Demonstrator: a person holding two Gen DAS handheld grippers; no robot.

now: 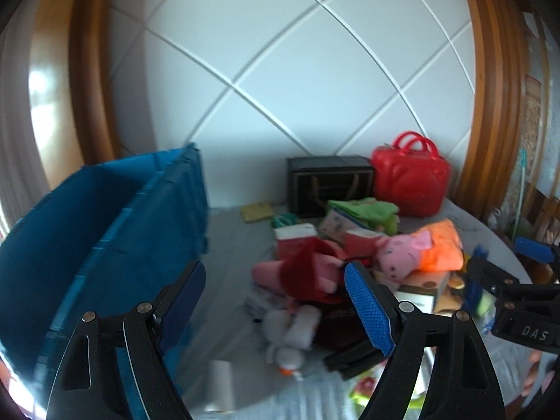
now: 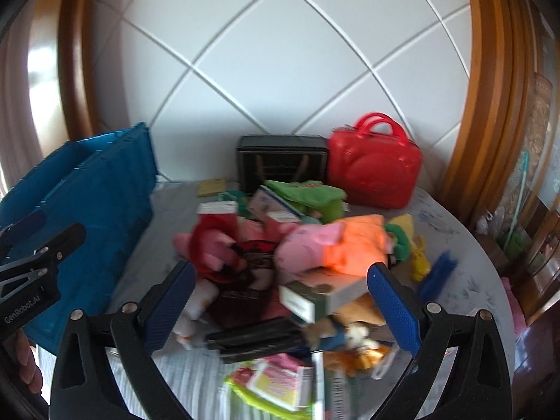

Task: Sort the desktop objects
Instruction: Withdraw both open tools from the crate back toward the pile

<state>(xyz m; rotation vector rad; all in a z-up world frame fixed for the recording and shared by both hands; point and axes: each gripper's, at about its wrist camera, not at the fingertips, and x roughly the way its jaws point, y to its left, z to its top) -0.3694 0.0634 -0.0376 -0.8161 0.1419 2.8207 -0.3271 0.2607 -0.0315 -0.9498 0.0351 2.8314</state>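
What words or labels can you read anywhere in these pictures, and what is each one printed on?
"DAS": black body of the right gripper, seen from the left wrist.
"GenRobot.AI": black body of the left gripper, seen from the right wrist.
Gold print on the black paper gift bag: too blurred to read.
Print on the small cardboard boxes in the pile: too blurred to read.

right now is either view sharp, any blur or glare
Left wrist view: pile smeared, the pink pig plush soft, glare on the wood frame at left. Right wrist view: similar smear, the red bag clearer; fisheye bends the wall lines in both.
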